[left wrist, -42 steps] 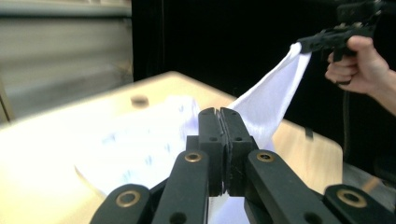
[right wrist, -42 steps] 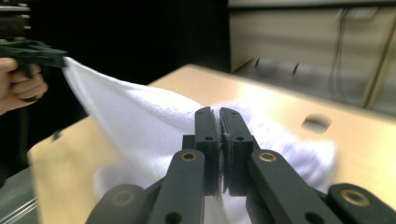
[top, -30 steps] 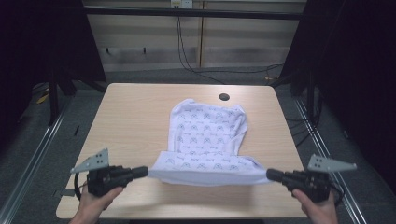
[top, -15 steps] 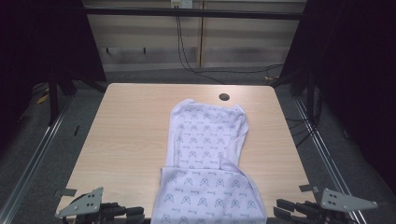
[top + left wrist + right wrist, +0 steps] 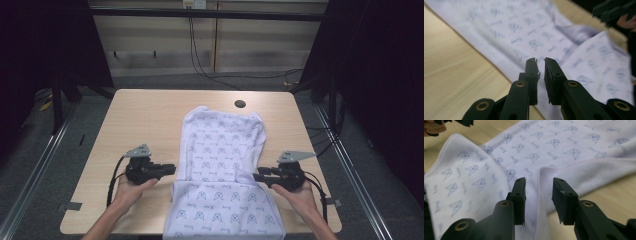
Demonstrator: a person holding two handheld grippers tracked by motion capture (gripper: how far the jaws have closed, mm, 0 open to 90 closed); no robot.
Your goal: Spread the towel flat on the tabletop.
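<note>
A white cloth [image 5: 220,145] with a blue pattern lies lengthwise on the wooden table [image 5: 145,115], and its near part hangs over the front edge. My left gripper [image 5: 172,169] sits at the cloth's left edge. Its jaws [image 5: 541,60] have just been closing to a narrow gap above the cloth [image 5: 524,30], with nothing between them. My right gripper [image 5: 256,176] is at the cloth's right edge beside a raised fold. Its jaws [image 5: 539,180] have just been opening and stand wide over the fold of the cloth [image 5: 549,145] without pressing on it.
A dark round hole [image 5: 240,104] sits in the tabletop beyond the cloth's far end. Bare wood lies on both sides of the cloth. Metal rails run along the floor left and right of the table, and cables hang at the back wall.
Both grippers held the cloth's near edge stretched between them, drew it toward the person, then let go. They now sit farther forward at the cloth's sides, and the cloth lies flat.
</note>
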